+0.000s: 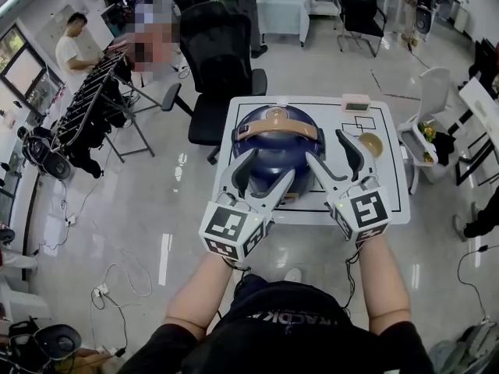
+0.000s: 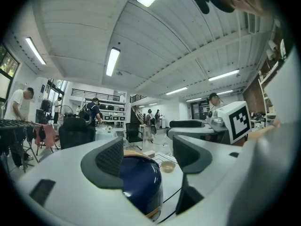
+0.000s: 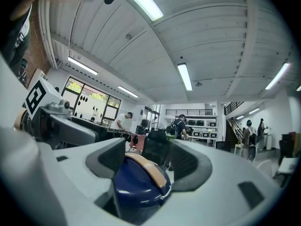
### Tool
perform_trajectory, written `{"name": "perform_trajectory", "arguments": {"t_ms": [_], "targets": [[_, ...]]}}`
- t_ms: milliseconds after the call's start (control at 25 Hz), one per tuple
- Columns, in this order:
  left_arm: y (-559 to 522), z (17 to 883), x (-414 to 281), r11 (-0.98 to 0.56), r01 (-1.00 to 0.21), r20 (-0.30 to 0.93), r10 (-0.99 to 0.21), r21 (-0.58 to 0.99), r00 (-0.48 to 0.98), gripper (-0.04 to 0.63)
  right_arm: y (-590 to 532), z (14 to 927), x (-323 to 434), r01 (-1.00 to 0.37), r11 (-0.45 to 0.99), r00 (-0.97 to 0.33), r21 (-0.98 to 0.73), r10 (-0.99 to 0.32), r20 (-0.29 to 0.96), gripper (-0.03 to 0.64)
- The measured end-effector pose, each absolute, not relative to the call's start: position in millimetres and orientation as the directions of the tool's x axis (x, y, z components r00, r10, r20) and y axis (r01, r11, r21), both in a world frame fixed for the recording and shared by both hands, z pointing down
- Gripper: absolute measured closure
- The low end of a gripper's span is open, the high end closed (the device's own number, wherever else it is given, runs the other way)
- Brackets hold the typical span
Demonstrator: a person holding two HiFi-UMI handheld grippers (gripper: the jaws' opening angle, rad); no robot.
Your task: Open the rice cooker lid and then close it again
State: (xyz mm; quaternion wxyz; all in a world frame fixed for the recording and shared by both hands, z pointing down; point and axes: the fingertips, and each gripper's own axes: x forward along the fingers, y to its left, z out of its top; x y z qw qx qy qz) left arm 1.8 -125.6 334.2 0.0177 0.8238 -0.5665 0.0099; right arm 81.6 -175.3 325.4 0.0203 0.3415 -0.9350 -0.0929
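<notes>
The dark blue rice cooker [image 1: 274,145] stands on the white table [image 1: 390,201], its lid down and a tan handle [image 1: 277,129] across the top. My left gripper [image 1: 270,170] hangs open over the cooker's near left side. Open as well, my right gripper [image 1: 328,149] sits by its near right side. Neither touches the cooker as far as I can tell. The left gripper view shows the cooker [image 2: 140,182] low between the spread jaws of the left gripper [image 2: 149,155]. In the right gripper view the cooker [image 3: 138,189] lies between the open jaws of the right gripper [image 3: 149,160].
A small tan bowl [image 1: 370,143] and a small white device [image 1: 355,104] lie on the table's far right. A black office chair [image 1: 222,61] stands behind the table, a white chair [image 1: 427,123] to its right, a clothes rack [image 1: 93,107] at left. People stand farther back.
</notes>
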Motion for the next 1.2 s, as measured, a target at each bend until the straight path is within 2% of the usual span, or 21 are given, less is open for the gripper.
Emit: {"name": "perform_trajectory", "arguments": {"t_ms": [400, 840, 1200], "targets": [[-133.4, 340.3, -22.7, -0.336, -0.941, 0.046, -0.94, 0.041, 0.338, 0.267, -179.9, 337.1, 60.4, -0.611, 0.767, -0.779, 0.197, -0.626, 0.023, 0.339], [-157.6, 350.5, -82.0, -0.364, -0.927, 0.059, -0.927, 0.087, 0.37, 0.268, -201.7, 358.4, 4.2, -0.627, 0.74, -0.745, 0.244, -0.661, 0.09, 0.339], [-184.6, 362.5, -120.3, -0.418, -0.9, 0.077, -0.9, 0.123, 0.429, 0.268, -224.1, 385.0, -37.1, -0.586, 0.671, -0.665, 0.455, -0.719, 0.202, 0.341]]}}
